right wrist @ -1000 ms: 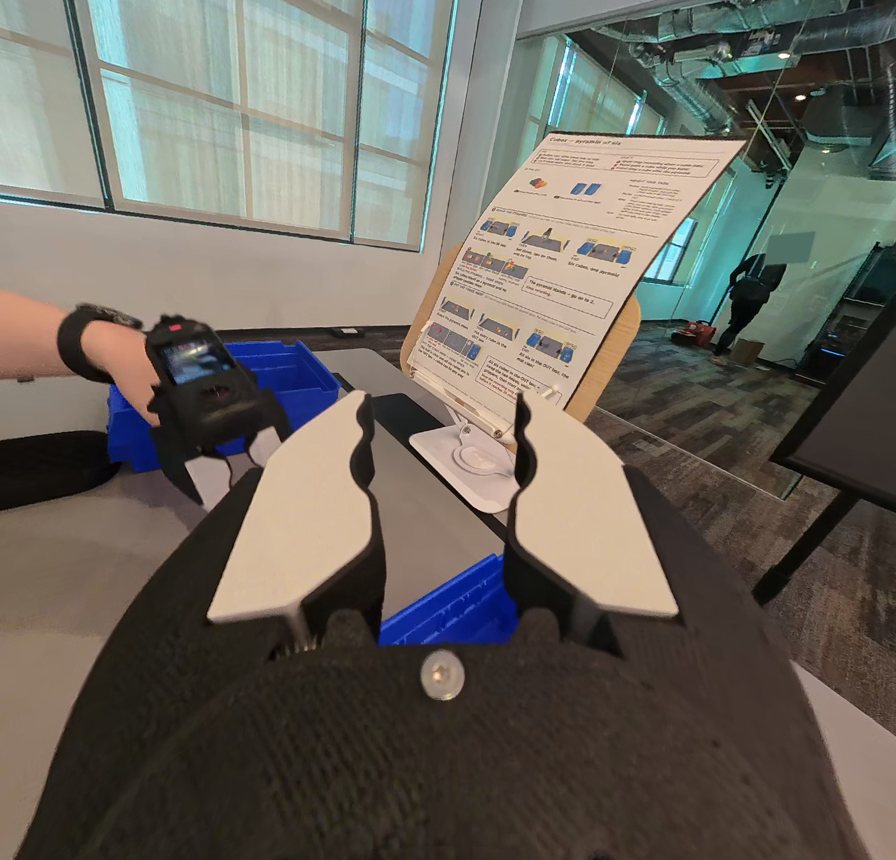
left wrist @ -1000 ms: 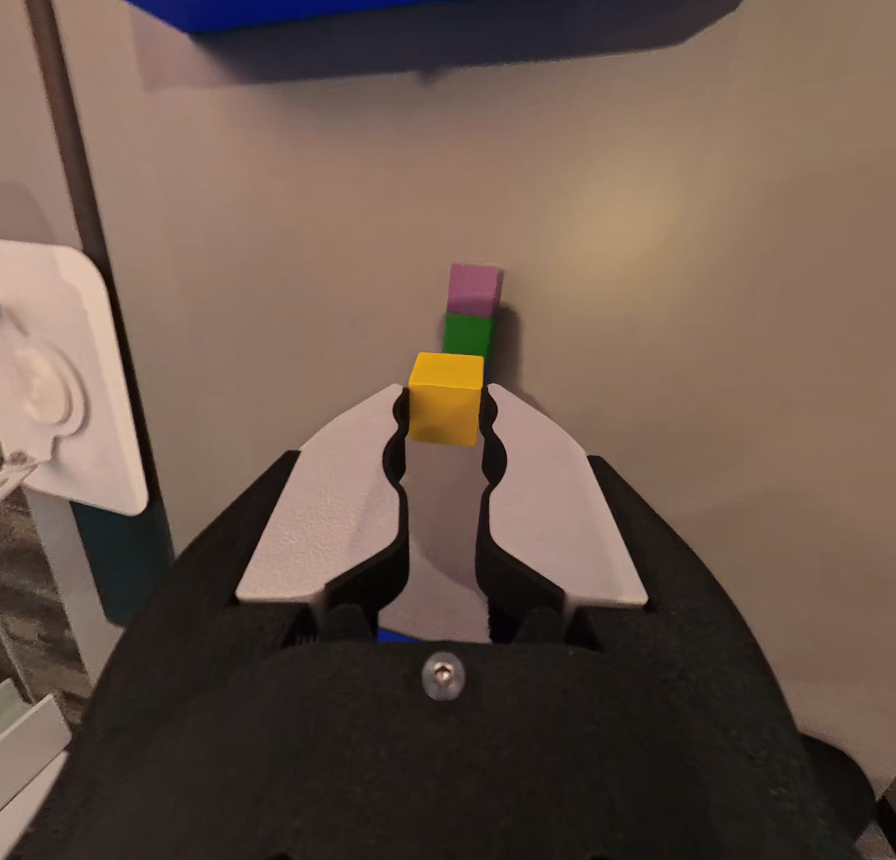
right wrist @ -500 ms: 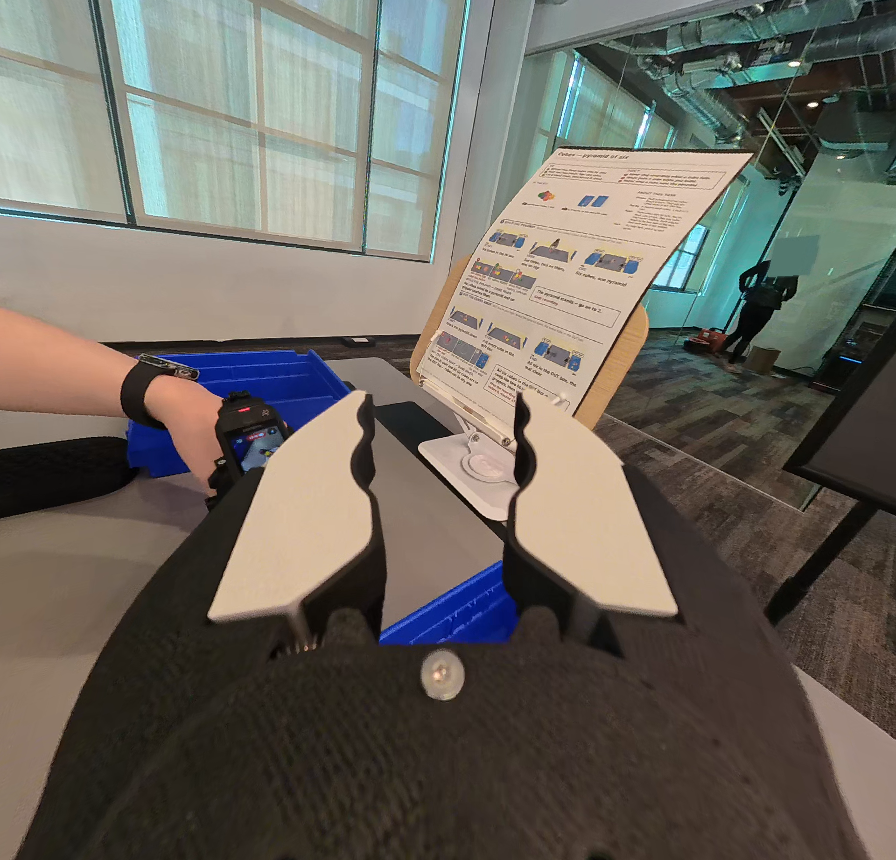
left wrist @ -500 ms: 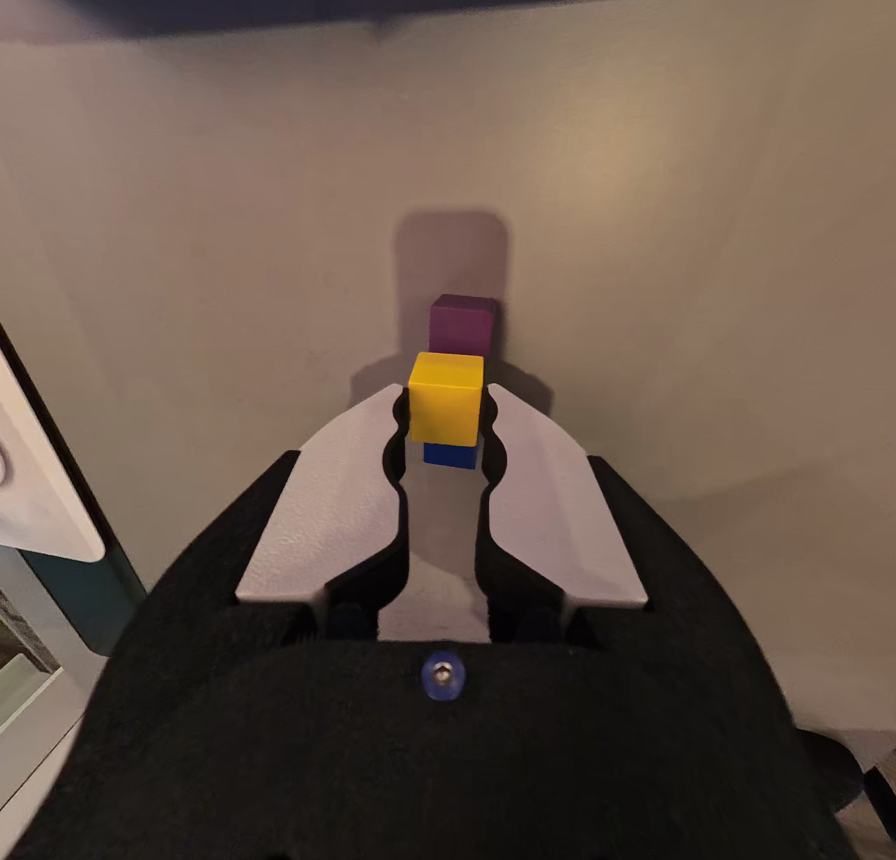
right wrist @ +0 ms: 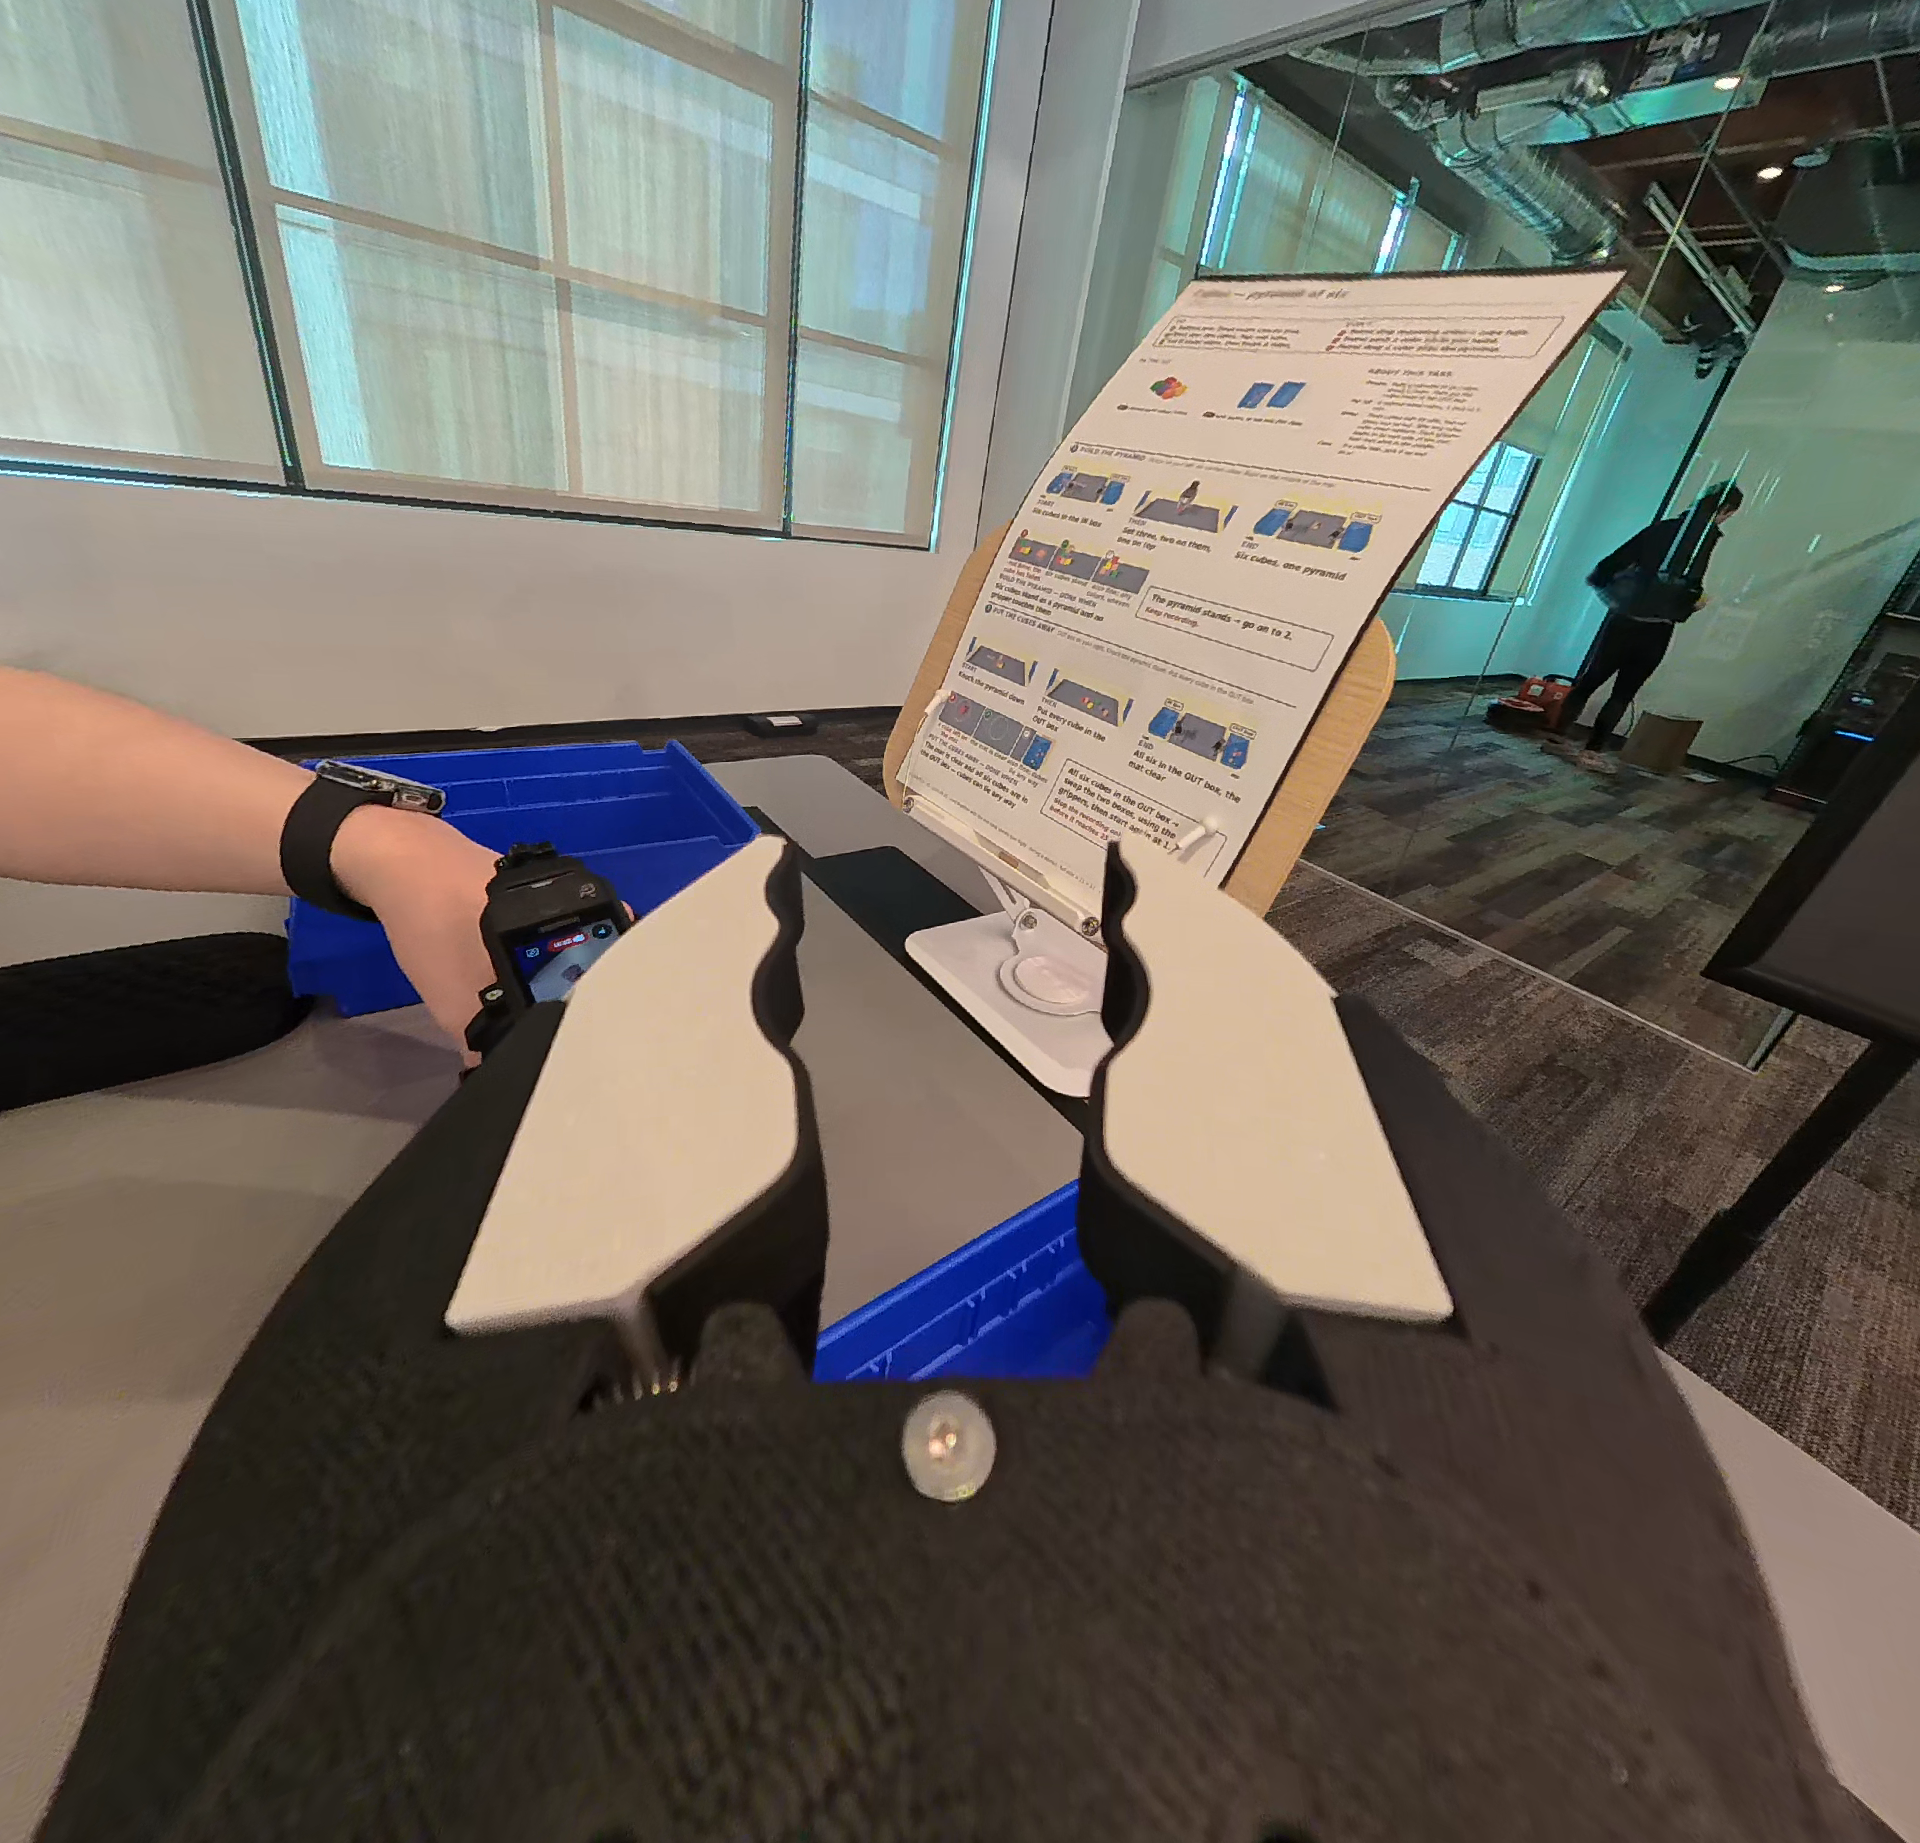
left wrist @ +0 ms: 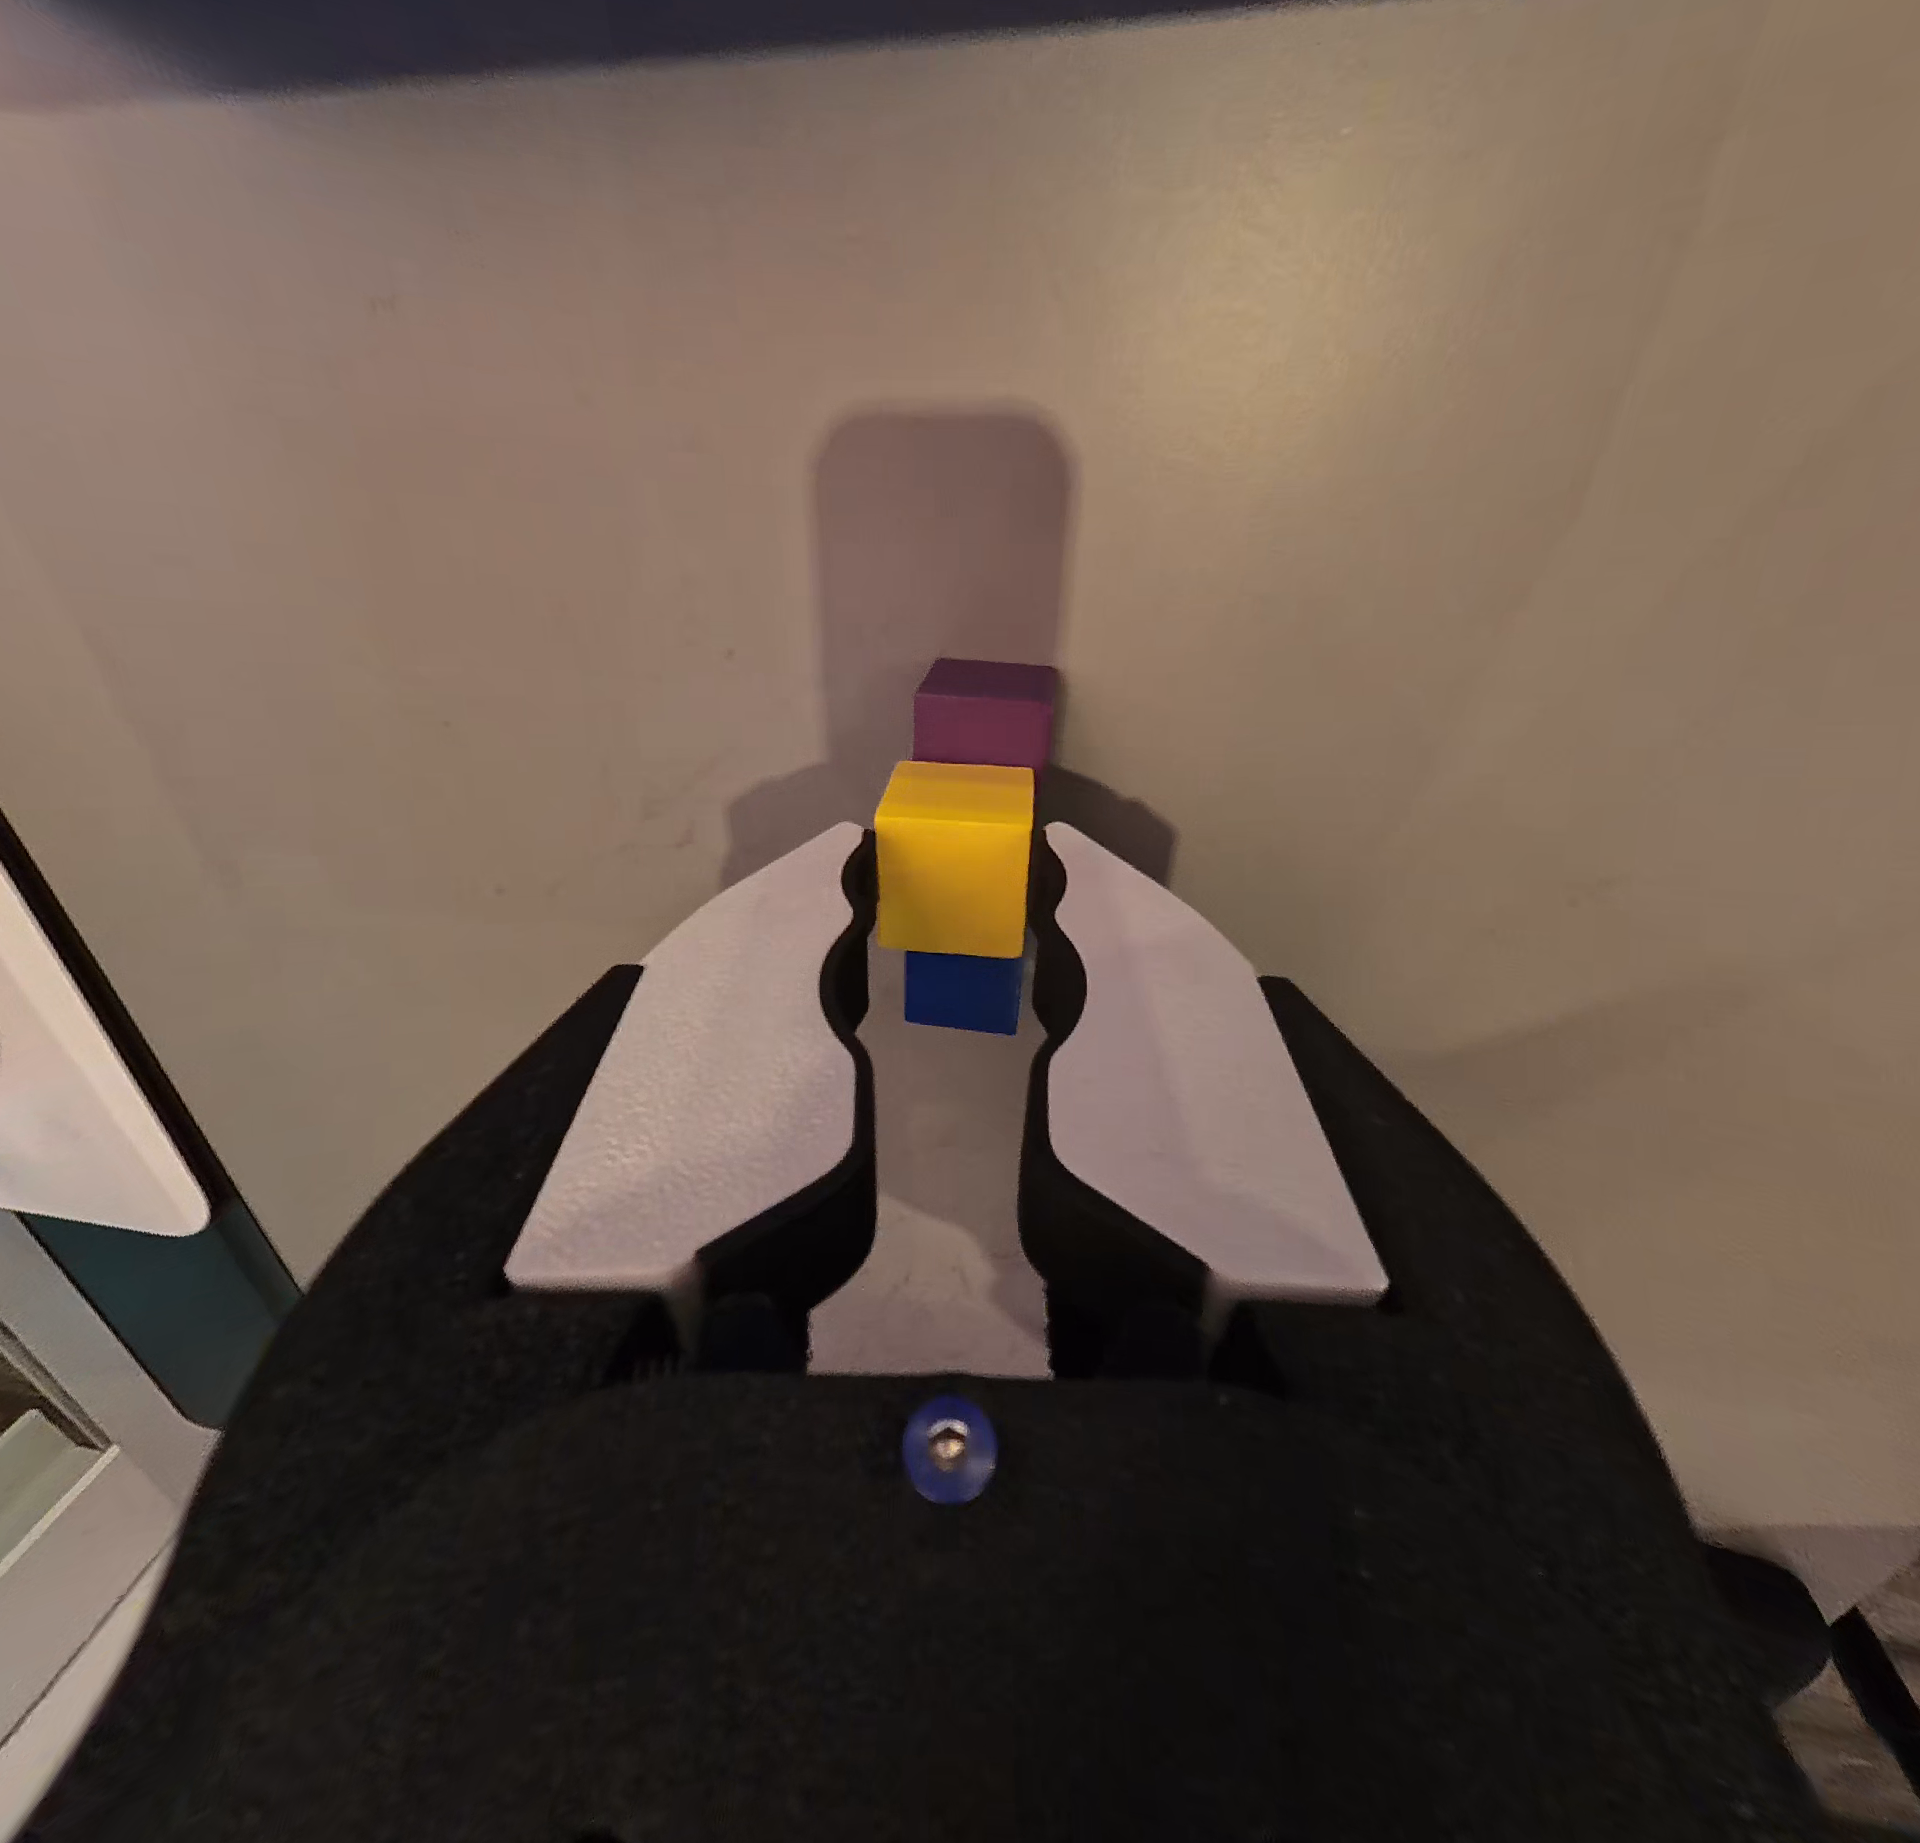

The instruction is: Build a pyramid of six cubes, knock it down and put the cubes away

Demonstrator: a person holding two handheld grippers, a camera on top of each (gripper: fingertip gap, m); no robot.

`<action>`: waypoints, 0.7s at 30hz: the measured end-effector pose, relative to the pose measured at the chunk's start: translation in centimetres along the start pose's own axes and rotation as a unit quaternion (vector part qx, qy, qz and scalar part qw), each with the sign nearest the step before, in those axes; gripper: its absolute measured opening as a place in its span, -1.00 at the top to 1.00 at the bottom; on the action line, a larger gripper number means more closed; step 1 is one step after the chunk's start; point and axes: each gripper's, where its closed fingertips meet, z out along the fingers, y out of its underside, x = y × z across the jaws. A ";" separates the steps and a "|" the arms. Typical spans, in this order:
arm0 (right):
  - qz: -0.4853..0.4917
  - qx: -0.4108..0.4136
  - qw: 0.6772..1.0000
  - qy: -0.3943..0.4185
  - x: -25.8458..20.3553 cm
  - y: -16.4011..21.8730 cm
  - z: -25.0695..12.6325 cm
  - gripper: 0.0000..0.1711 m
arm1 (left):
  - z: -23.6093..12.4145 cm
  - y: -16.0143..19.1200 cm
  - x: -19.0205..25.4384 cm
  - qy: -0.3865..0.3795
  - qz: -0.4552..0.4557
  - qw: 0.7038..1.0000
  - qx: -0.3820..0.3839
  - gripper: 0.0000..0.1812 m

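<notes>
Left claw (left wrist: pixel 954 858) clamped on yellow cube (left wrist: pixel 954 858) above blue cube (left wrist: pixel 961 991), purple cube (left wrist: pixel 985 715) behind, right claw (right wrist: pixel 951 946) apart, empty, over counter (right wrist: pixel 914 1097)

An office: big windows (right wrist: pixel 499 235), glass partition (right wrist: pixel 1714 443), carpet tiles (right wrist: pixel 1507 910), exposed ceiling ducts (right wrist: pixel 1538 172), grey table (right wrist: pixel 914 1066).

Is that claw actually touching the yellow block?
Touching. In the left wrist view, the left claw is closed on the yellow block: both fingertips press against its sides, with no gap showing on either side.
</notes>
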 end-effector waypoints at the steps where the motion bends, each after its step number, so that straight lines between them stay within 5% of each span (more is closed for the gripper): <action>1: 0.000 0.000 1.000 0.000 0.0 0.0 0.0 0.34 | 0.0 0.0 -0.1 0.000 -0.006 1.000 0.000 0.68; 4: 0.004 0.003 1.000 -0.003 0.0 -0.1 -0.1 0.35 | -0.5 -0.4 -0.4 -0.007 -0.011 1.000 0.014 0.45; 13: 0.014 0.007 1.000 -0.001 0.4 0.1 -0.5 0.35 | -9.0 0.7 -1.2 -0.015 -0.055 0.989 0.135 0.52; 17: 0.016 0.018 1.000 -0.001 0.5 -0.3 -1.0 0.35 | -13.7 7.9 -6.5 -0.107 -0.177 0.958 0.199 0.40; 21: 0.024 0.026 0.999 0.001 0.9 -0.4 -1.2 0.35 | -16.2 19.0 -10.8 -0.192 -0.363 0.883 0.227 0.43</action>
